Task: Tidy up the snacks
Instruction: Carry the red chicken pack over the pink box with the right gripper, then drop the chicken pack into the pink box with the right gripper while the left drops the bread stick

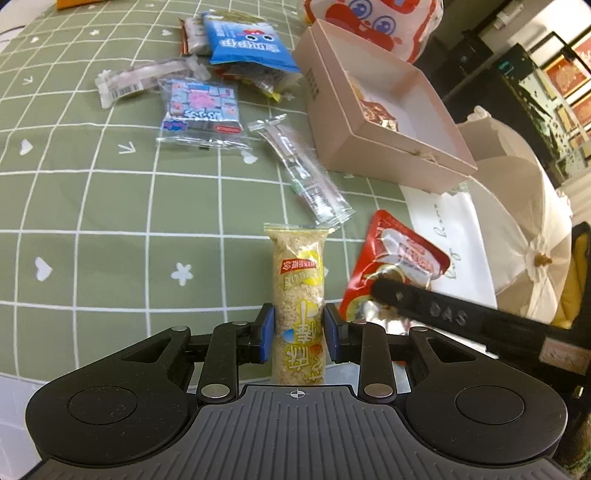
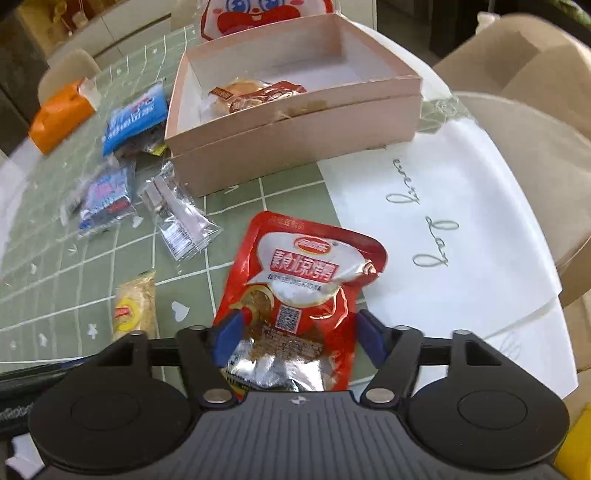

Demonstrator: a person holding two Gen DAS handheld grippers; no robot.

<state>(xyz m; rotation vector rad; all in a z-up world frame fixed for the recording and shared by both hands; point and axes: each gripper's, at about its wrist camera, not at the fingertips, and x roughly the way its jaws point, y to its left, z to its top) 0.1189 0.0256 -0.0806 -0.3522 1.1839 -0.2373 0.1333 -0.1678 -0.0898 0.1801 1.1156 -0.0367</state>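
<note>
My left gripper is shut on a yellow rice-crisp bar, holding it above the green checked tablecloth. My right gripper is shut on a red snack pouch, lifted off the cloth; the pouch and a right finger also show in the left wrist view. The bar shows at the left of the right wrist view. An open pink box ahead holds two wrapped snacks; it also shows in the left wrist view.
Loose snacks lie on the cloth left of the box: a clear-wrapped bar, a blue cartoon pack, a blue bag, a clear packet. An orange pack lies far left. A white paper sheet and a red-and-white bag flank the box.
</note>
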